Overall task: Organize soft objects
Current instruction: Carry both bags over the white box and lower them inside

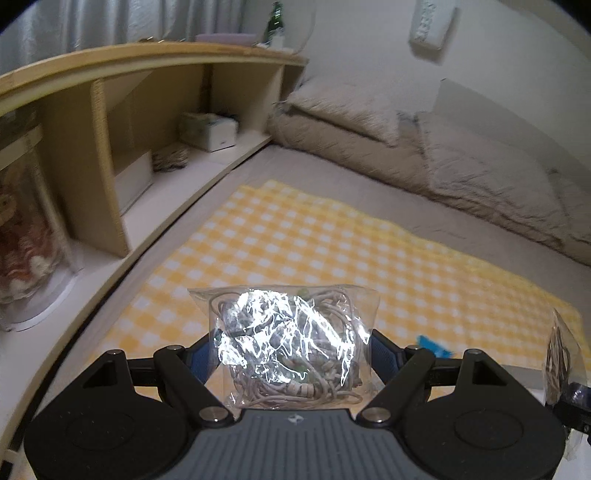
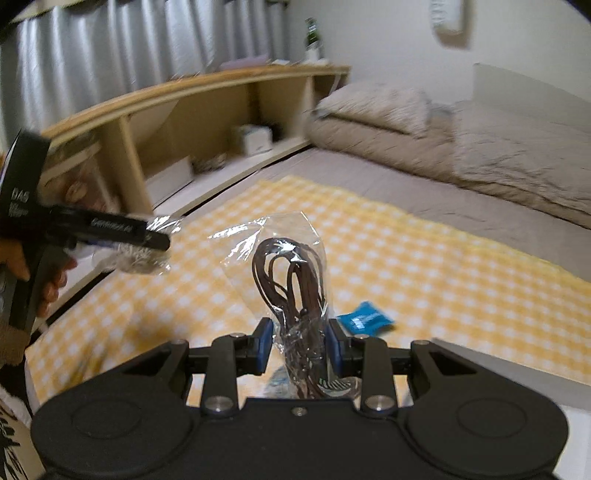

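Note:
My left gripper (image 1: 290, 350) is shut on a clear plastic bag of pale grey cord (image 1: 291, 332) and holds it above the yellow checked cloth (image 1: 295, 236). This bag also shows in the right wrist view (image 2: 147, 251), at the tip of the left gripper (image 2: 155, 236). My right gripper (image 2: 300, 343) is shut on a clear bag of dark brown cord (image 2: 291, 284), held upright over the cloth (image 2: 406, 266). The brown cord bag shows at the right edge of the left wrist view (image 1: 559, 362). A small blue packet (image 2: 364, 318) lies on the cloth.
A wooden shelf unit (image 1: 110, 147) runs along the left with a tissue box (image 1: 208, 129) and a clear jar (image 1: 26, 229). A folded beige duvet and pillow (image 1: 406, 144) lie at the back of the bed. A green bottle (image 1: 275, 26) stands on the shelf top.

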The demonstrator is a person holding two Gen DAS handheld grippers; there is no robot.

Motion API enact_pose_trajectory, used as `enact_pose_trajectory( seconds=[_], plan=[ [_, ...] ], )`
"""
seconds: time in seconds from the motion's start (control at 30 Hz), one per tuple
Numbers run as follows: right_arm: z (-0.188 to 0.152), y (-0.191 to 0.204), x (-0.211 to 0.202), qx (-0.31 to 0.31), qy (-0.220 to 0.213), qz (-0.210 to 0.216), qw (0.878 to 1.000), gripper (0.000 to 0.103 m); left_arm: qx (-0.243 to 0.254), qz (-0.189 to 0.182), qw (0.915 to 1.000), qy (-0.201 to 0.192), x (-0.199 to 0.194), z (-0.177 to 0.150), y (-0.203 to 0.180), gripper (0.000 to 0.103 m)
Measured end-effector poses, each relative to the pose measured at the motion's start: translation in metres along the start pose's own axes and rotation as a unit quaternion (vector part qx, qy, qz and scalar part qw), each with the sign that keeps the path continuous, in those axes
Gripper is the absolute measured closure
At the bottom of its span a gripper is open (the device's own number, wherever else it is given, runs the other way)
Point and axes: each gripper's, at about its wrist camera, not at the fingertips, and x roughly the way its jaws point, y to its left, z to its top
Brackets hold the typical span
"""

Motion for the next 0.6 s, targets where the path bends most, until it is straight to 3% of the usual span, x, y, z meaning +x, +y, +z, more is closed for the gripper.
enact_pose_trajectory(
  seconds=[0.33, 0.6],
  plan=[
    [-0.012, -0.047, -0.050, 0.054, -0.027, -0.059, 0.996, 0.071, 0.037, -0.076, 0.9963, -0.016, -0.007, -0.007, -0.074, 0.021],
    [-0.030, -0.088, -0.079, 0.094, -0.027, -0.118, 0.988, 0.071, 0.073, -0.132, 0.9886, -0.002, 0.002, -0.020, -0.140, 0.021]
  ],
)
